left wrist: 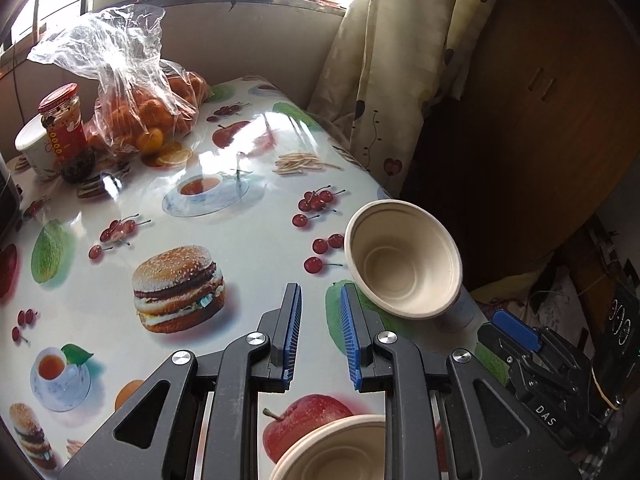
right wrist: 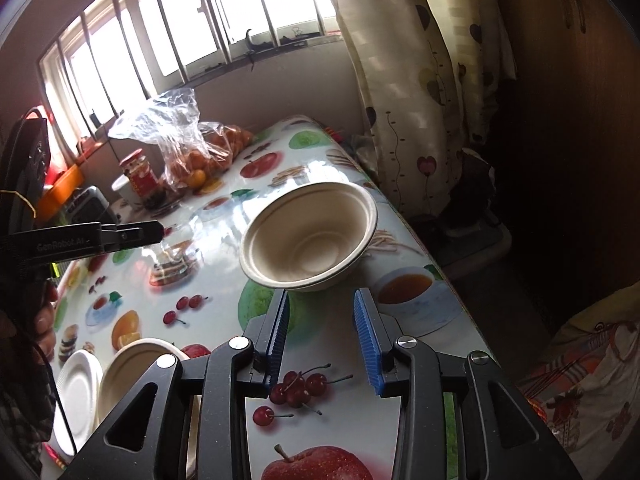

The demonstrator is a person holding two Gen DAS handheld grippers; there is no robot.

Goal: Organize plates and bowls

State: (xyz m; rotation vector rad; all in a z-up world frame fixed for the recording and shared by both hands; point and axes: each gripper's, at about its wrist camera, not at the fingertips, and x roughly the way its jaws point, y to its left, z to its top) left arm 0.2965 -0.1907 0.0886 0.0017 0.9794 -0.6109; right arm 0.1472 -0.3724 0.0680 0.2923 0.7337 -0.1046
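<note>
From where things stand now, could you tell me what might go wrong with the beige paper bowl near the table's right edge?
1. The beige paper bowl sits tilted close to the glossy printed table's right edge; a nudge could tip it to the floor.
2. The right gripper is open just short of it with nothing between its pads, so a closing miss might push rather than grasp.
3. The left gripper works nearby and could bump it.

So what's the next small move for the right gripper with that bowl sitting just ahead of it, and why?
Probably ease the right gripper forward so one finger goes over the near rim of the beige bowl, then close. Its jaws stand apart and empty, the bowl sits just beyond the fingertips near the table's right edge, and a second bowl and white plate wait nearer left.
</note>
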